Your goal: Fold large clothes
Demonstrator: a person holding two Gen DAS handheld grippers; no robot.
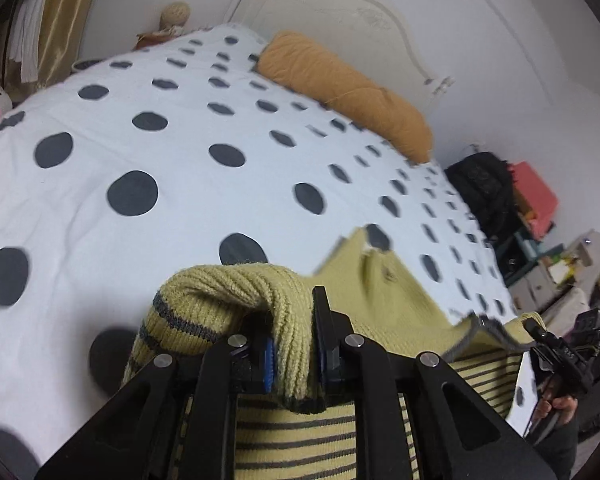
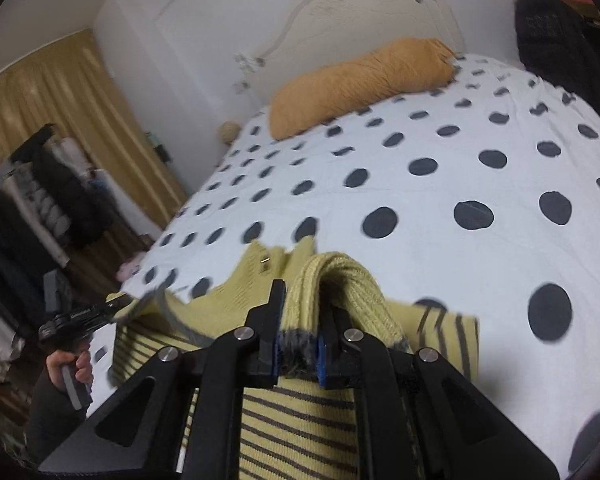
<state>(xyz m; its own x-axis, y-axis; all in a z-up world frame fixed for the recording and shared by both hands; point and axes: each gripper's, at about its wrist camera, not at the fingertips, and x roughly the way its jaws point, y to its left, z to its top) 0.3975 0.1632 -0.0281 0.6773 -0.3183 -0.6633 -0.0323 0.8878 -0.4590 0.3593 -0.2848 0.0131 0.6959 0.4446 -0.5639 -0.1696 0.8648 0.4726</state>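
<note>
A yellow knit sweater (image 1: 384,312) with grey stripes hangs between my two grippers above a white bed cover (image 1: 188,184) with dark dots. My left gripper (image 1: 294,356) is shut on a bunched ribbed edge of the sweater. My right gripper (image 2: 298,344) is shut on another ribbed, grey-trimmed edge of the sweater (image 2: 300,420). Each gripper shows in the other's view, the right one at the far right of the left wrist view (image 1: 556,348) and the left one at the left of the right wrist view (image 2: 80,320), with the sweater stretched between them.
An orange pillow (image 1: 340,84) lies at the head of the bed by the white headboard (image 1: 364,16). A black bag (image 1: 484,184) and boxes stand to the right of the bed. Gold curtains (image 2: 60,100) and hanging dark clothes (image 2: 40,200) are on the left side.
</note>
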